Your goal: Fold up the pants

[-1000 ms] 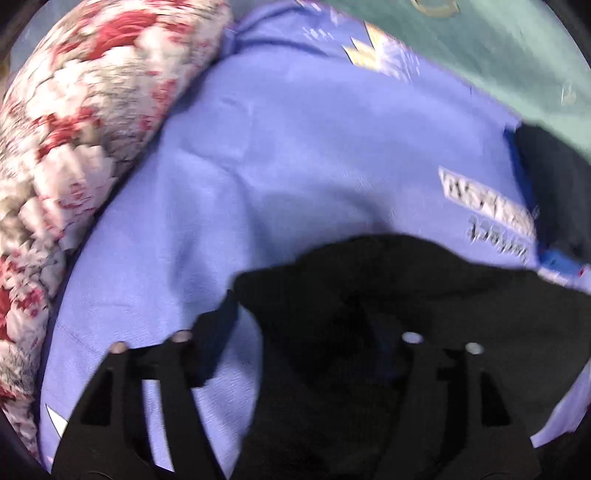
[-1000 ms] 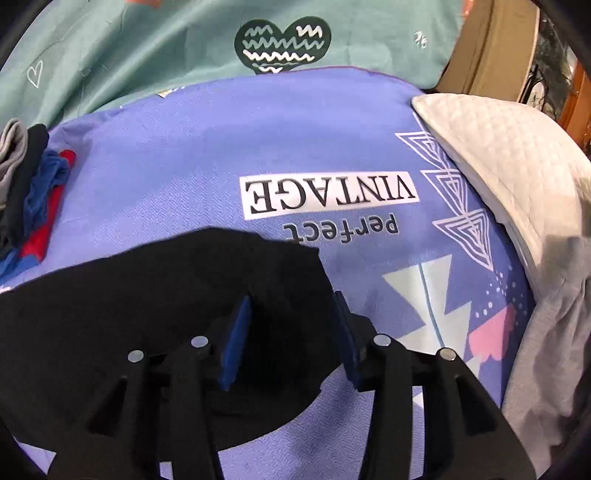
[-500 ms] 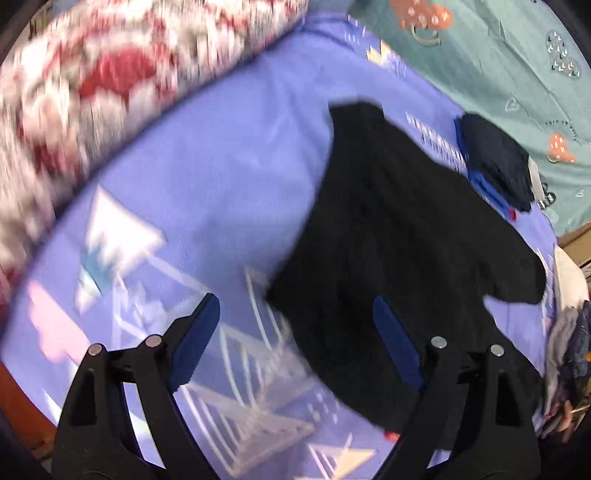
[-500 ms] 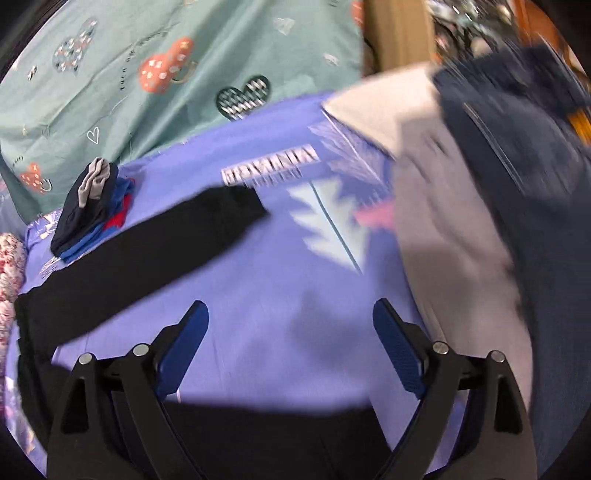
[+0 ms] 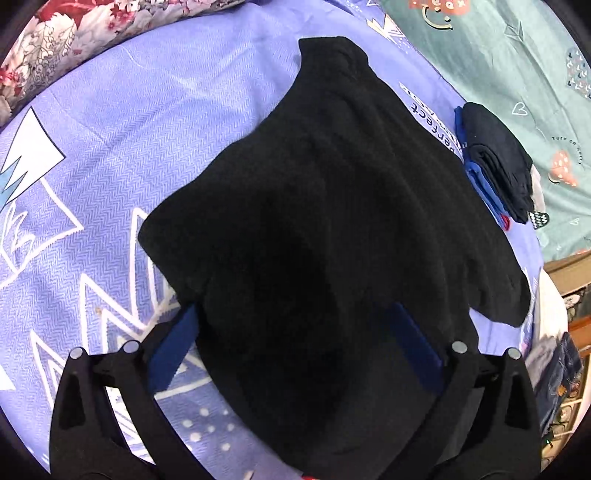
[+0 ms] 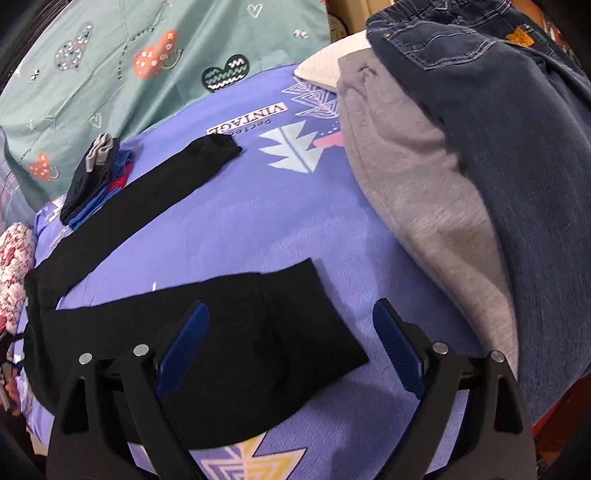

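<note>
Lying spread on the bed's purple printed sheet (image 6: 280, 229), the black pants (image 6: 229, 332) have their two legs splayed apart in a V: one leg runs far up toward the "VINTAGE" print, the other lies across the near part of the sheet just in front of the right tool (image 6: 291, 343). Right tool is released, blue pads (image 6: 184, 343) wide apart, tilted down over the near leg's end; left pad sits over the black fabric, right pad over bare sheet. Contact with the cloth cannot be told.

Left tool (image 5: 295, 347) is also released, jaws wide, pointing down along the pants (image 5: 325, 206) from the wider end; black fabric fills the gap between its pads (image 5: 173, 347) and covers part of the right one. Nothing is pinched.

Small folded stack of dark and blue clothes (image 6: 92, 177) sits beside the far leg near the sheet's edge, also seen in the left view (image 5: 495, 166). Teal patterned cloth (image 6: 122, 66) lies behind the sheet. Grey sweatpants (image 6: 424, 206) and blue jeans (image 6: 517, 147) are piled at the right side of the bed. Floral pillow (image 5: 74, 33) sits at the far left edge.
</note>
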Available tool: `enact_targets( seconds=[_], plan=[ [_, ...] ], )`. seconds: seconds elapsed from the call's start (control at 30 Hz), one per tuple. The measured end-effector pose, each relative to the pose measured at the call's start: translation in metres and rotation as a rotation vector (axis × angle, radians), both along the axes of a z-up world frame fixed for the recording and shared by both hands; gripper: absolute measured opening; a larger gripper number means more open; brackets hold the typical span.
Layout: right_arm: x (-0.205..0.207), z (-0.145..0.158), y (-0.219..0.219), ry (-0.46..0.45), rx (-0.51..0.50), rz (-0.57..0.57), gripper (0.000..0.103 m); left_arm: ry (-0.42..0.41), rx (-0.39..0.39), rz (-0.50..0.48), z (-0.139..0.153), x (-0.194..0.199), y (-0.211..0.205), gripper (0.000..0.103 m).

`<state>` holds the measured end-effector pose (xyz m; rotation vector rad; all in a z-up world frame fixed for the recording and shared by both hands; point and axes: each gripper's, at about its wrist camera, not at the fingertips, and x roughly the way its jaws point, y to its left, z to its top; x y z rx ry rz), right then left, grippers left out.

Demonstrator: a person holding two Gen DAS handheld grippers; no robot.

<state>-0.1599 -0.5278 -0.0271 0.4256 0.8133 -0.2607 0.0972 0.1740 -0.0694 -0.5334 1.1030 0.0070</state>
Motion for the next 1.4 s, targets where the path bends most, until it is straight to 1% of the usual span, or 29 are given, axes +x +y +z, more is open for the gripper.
enact_targets(
  seconds=[0.03,0.07,0.1,0.13,0.17,0.2,0.23,0.3,0.43,0.53,0.63,0.67,0.7,0.73,0.77,0.8,0.83,0.87,0.9,0.93,0.97,1.07,1.17,1.23,1.27,1.3,1.33,1.37,1.4],
  plan=[
    [0.002,-0.003,0.001,0.017,0.007,0.011,0.091,-0.01,0.004,-0.002,0.001,0.0,-0.002,0.098],
    [0.004,-0.007,0.003,0.034,0.008,0.022,0.091,-0.025,0.008,-0.005,0.002,0.0,-0.004,0.075],
    [0.008,-0.012,0.006,0.062,-0.01,0.031,0.09,-0.036,0.008,-0.018,0.002,-0.002,-0.005,0.026],
    [0.011,-0.017,0.01,0.09,-0.034,0.035,0.079,-0.031,-0.039,-0.045,0.0,-0.002,-0.005,0.013],
    [0.016,-0.022,0.015,0.119,-0.055,0.051,0.058,-0.029,-0.074,-0.044,-0.002,-0.004,-0.002,0.013],
    [0.022,-0.029,0.021,0.163,-0.082,0.092,0.014,-0.046,-0.078,-0.035,0.0,-0.008,0.0,0.013],
    [0.024,-0.033,0.024,0.174,-0.071,0.126,0.015,-0.067,-0.062,-0.037,0.005,-0.014,0.001,0.013],
    [0.022,-0.027,0.026,0.152,-0.091,0.135,0.014,-0.103,-0.058,-0.036,0.015,-0.025,0.002,0.013],
    [0.003,0.01,0.025,0.015,-0.072,0.136,0.014,-0.189,-0.07,-0.006,0.051,-0.056,0.024,0.013],
    [-0.01,0.042,0.032,-0.057,-0.08,0.164,0.014,-0.178,-0.046,-0.002,0.063,-0.076,0.041,0.013],
    [-0.017,0.062,0.037,-0.066,-0.089,0.17,0.014,-0.109,-0.028,-0.013,0.054,-0.089,0.054,0.015],
    [-0.017,0.064,0.037,-0.056,-0.091,0.17,0.014,-0.08,-0.014,-0.024,0.047,-0.09,0.056,0.022],
    [-0.017,0.063,0.037,-0.036,-0.105,0.166,0.014,-0.046,0.002,-0.027,0.039,-0.09,0.056,0.036],
    [-0.015,0.057,0.036,0.004,-0.122,0.157,0.014,0.002,0.02,-0.045,0.028,-0.087,0.054,0.041],
    [-0.014,0.047,0.033,0.047,-0.125,0.144,0.014,0.021,0.023,-0.055,0.021,-0.088,0.055,0.047],
    [-0.011,0.037,0.029,0.089,-0.126,0.125,0.015,0.021,0.021,-0.068,0.018,-0.089,0.055,0.051],
    [-0.009,0.023,0.023,0.134,-0.128,0.102,0.016,0.012,0.029,-0.08,0.019,-0.09,0.054,0.052],
    [-0.008,0.014,0.019,0.159,-0.118,0.091,0.016,-0.002,0.043,-0.076,0.024,-0.092,0.054,0.057],
    [-0.008,0.006,0.016,0.178,-0.107,0.08,0.016,-0.017,0.073,-0.063,0.029,-0.094,0.056,0.077],
    [-0.007,-0.001,0.015,0.193,-0.105,0.074,0.016,-0.05,0.115,-0.036,0.037,-0.099,0.065,0.084],
    [-0.006,-0.005,0.016,0.199,-0.116,0.074,0.016,-0.073,0.136,-0.019,0.044,-0.103,0.069,0.087],
    [-0.002,-0.008,0.022,0.204,-0.167,0.075,0.016,-0.072,0.145,-0.014,0.051,-0.105,0.078,0.087],
    [0.001,-0.008,0.015,0.181,-0.156,0.061,0.016,-0.023,0.128,-0.042,0.035,-0.1,0.072,0.087],
    [0.004,-0.012,0.014,0.194,-0.16,0.056,0.016,0.006,0.114,-0.061,0.022,-0.095,0.061,0.087],
    [0.005,-0.015,0.014,0.203,-0.162,0.055,0.016,-0.003,0.144,-0.063,0.019,-0.093,0.054,0.087],
    [0.008,-0.018,0.013,0.211,-0.161,0.053,0.016,-0.014,0.168,-0.071,0.019,-0.09,0.049,0.084],
    [0.009,-0.02,0.013,0.216,-0.161,0.052,0.016,-0.021,0.2,-0.096,0.017,-0.086,0.04,0.078],
    [0.009,-0.021,0.012,0.217,-0.161,0.051,0.016,-0.02,0.243,-0.099,0.016,-0.083,0.036,0.071],
    [0.009,-0.023,0.011,0.22,-0.158,0.051,0.016,-0.017,0.277,-0.096,0.015,-0.081,0.034,0.067]
  ],
)
